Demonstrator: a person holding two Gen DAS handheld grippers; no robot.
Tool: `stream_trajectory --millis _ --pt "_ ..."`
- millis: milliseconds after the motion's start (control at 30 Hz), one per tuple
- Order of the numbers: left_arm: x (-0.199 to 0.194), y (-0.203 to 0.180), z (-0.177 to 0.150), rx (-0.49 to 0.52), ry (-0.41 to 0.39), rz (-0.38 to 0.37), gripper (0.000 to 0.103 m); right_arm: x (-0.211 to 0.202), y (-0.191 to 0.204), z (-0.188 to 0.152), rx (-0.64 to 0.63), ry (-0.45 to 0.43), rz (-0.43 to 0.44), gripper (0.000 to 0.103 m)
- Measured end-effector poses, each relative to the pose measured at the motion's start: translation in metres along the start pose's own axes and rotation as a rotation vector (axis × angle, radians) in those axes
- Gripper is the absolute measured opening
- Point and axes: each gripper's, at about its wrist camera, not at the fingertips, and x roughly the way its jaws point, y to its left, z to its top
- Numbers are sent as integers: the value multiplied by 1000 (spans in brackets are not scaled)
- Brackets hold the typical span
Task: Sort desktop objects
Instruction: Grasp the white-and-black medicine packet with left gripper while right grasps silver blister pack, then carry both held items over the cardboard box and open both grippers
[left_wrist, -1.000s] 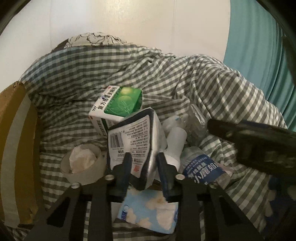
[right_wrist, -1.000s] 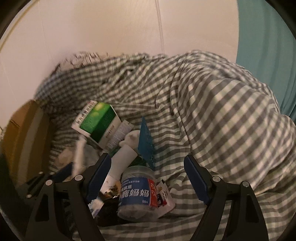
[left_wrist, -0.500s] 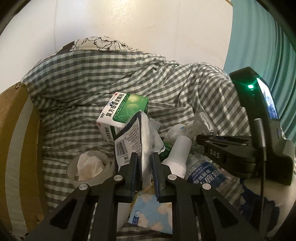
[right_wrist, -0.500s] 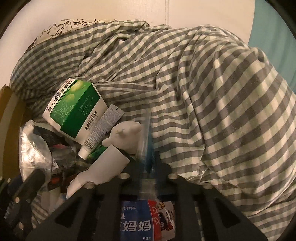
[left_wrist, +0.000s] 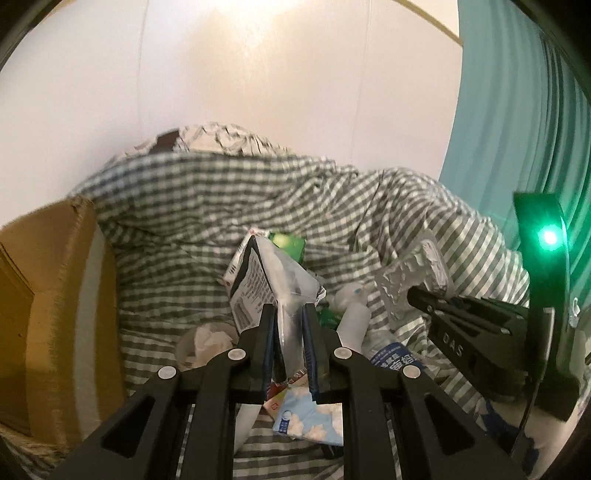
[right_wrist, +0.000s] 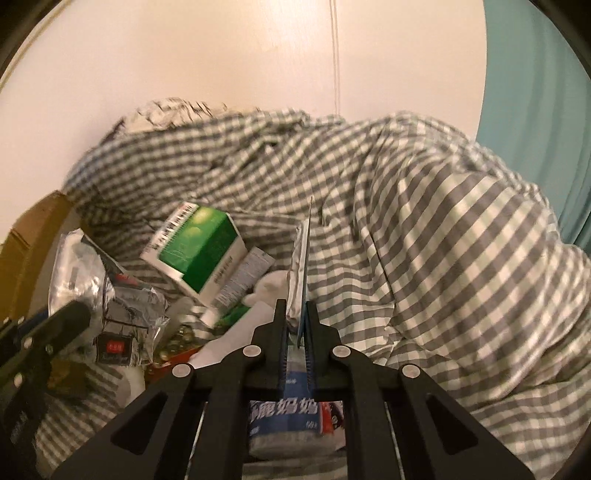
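Left wrist view: the left gripper (left_wrist: 289, 317) is clamped on a printed plastic pouch (left_wrist: 269, 280), which stands upright between its fingers, its top tilted away. Beyond the fingertips lies the green medicine box (left_wrist: 286, 242); to their right a white bottle (left_wrist: 352, 319) and the blue-labelled jar (left_wrist: 393, 360); to their left a tape roll stuffed with tissue (left_wrist: 207, 338); under them a blue tissue pack (left_wrist: 310, 417). The cardboard box (left_wrist: 48, 306) stands well to the left. By my judgement the step in hand is lifting picks out of the pile; next the pouch must be carried left to the box, held firmly since it is limp.

Against the frame half a second ago, the view has tipped upward: more wall shows and the clutter sits lower.

Right wrist view: the right gripper (right_wrist: 295, 321) is closed on a thin foil blister sheet (right_wrist: 300, 273), edge-on and upright between the fingers. The green box lies left of the fingertips, the jar beneath them. Earlier the sheet was blurred and low; now it stands above the checked bedding (right_wrist: 443, 229).
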Motion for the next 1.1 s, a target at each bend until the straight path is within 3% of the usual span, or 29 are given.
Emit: stream_trajectory --millis 700,1100 --pt "-139 26 31 -26 -263 104 15 -164 59 21 -59 -324 75 7" --pt "-197 61 36 -8 -387 152 15 -227 116 19 -129 -431 160 7"
